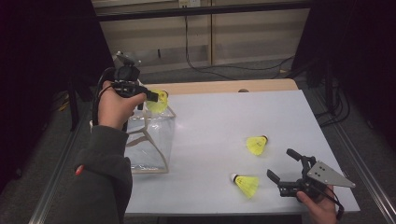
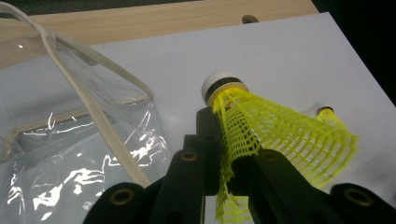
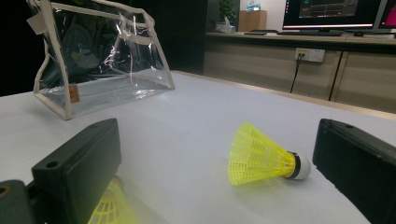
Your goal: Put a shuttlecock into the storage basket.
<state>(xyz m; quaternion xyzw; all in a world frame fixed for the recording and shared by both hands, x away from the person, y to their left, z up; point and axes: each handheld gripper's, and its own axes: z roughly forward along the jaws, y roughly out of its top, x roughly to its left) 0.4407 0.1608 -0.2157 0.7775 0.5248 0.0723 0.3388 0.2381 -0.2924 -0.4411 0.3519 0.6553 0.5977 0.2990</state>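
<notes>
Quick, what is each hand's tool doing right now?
Left tool: closed on a yellow shuttlecock, above the clear bag.
Right tool: open, holding nothing.

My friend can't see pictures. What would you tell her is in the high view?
A person's left gripper holds a yellow mesh shuttlecock above a clear plastic bag with beige trim on a white table. Two more yellow shuttlecocks lie near the open right gripper.

Left hand-held gripper [image 1: 152, 95] raised, jaws clamped; right hand-held gripper [image 1: 283, 164] low, jaws apart.
</notes>
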